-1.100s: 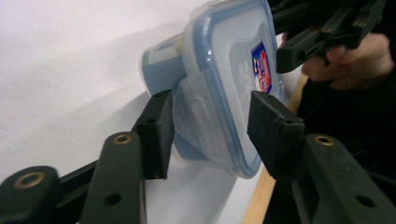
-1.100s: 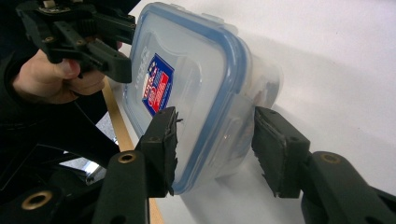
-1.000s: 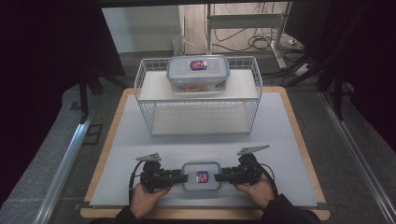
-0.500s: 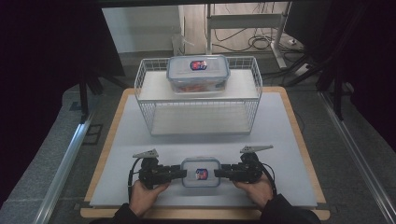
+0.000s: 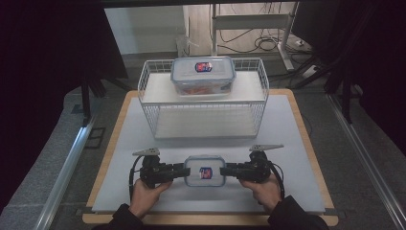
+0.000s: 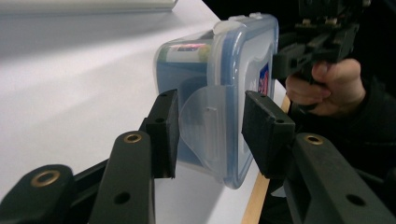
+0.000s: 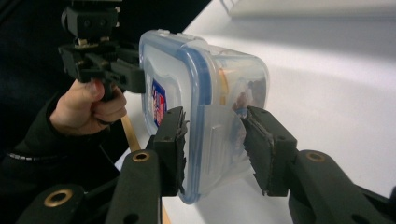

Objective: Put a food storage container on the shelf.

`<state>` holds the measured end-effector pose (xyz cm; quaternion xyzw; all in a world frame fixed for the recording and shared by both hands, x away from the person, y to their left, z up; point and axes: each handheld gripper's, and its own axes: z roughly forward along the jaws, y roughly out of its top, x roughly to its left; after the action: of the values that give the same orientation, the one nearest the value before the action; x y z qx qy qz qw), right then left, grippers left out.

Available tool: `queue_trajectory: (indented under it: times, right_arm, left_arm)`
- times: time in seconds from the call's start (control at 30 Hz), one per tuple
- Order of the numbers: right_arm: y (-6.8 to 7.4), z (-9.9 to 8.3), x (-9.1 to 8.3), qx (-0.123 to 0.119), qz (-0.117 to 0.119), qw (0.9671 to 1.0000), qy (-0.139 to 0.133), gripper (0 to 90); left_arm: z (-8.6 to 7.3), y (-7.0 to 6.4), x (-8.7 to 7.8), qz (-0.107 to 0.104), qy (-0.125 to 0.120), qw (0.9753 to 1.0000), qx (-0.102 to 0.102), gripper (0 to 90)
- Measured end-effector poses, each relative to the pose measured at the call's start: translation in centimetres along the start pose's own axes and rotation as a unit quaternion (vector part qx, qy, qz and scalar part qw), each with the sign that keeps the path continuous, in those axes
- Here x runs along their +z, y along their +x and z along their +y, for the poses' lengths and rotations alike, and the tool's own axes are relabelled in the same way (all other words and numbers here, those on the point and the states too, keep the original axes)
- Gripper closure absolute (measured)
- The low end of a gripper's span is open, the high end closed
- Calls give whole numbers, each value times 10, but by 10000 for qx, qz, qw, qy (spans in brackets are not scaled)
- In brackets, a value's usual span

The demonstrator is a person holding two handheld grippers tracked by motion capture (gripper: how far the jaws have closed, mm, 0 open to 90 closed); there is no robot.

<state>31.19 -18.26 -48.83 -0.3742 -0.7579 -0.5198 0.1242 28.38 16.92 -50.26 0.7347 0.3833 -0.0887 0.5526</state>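
Two grippers, left gripper (image 5: 178,171) and right gripper (image 5: 229,169), squeeze the small clear blue-rimmed plastic box (image 5: 205,171) by its end flaps; where it goes next is unclear.

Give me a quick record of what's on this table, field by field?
surface: white mat on a wooden board
near item: small box, blue-rimmed lid, near the front edge
left gripper: jaws astride the box's end latch
right gripper: jaws astride the opposite latch
far item: wire rack
on the rack: larger box, lid on
hands: one on each gripper
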Motion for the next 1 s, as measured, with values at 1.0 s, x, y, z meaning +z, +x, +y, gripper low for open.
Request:
queue_trajectory:
  times: [1.0]
  right_arm:
    - [18,99,-24,-295,28,9987,-407,588]
  left_arm:
    - [95,-15,-24,119,-319,9991,243,572]
